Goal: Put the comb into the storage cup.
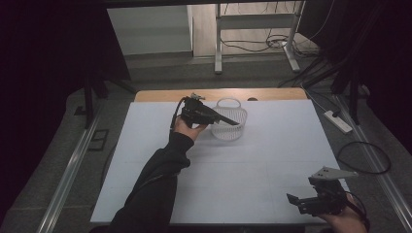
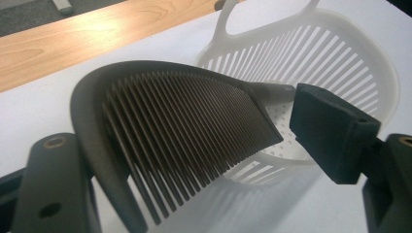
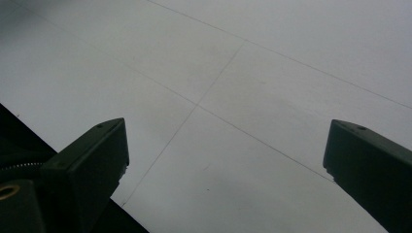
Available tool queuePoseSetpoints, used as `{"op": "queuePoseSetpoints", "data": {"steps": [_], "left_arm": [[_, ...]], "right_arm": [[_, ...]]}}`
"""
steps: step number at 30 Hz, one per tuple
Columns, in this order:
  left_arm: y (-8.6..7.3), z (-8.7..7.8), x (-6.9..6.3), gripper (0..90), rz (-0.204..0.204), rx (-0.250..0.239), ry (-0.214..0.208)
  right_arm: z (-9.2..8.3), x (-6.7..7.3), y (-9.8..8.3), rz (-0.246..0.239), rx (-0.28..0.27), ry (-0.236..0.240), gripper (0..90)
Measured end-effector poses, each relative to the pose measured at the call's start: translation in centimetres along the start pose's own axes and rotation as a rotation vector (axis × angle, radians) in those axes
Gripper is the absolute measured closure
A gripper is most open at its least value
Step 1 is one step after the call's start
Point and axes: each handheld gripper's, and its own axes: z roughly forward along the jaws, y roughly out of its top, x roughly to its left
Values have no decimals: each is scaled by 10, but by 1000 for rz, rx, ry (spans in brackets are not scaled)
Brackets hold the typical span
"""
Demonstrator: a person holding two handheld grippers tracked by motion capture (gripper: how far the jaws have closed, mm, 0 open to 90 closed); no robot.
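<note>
The comb [image 2: 184, 131] leans on the left pad, its tail cut off below; the left gripper [image 1: 221, 118] is spread, the other pad clear of it (teeth over the basket [image 2: 340, 63] rim). The right gripper [image 1: 299, 203] gapes over the bare table [image 1: 272, 145].

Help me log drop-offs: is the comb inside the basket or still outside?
Partly in: the comb leans on the basket rim, tip inside, between the open left gripper jaws.
</note>
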Motion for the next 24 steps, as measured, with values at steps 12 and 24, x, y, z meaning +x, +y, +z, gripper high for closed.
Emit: {"op": "queuePoseSetpoints", "data": {"steps": [12,24], "left_arm": [[-3,2,-1,103,22,37,10],[-6,-5,2,21,41,55,-20]], "right_arm": [[0,0,0,0,1,0,31],[0,0,0,0,3,0,31]]}}
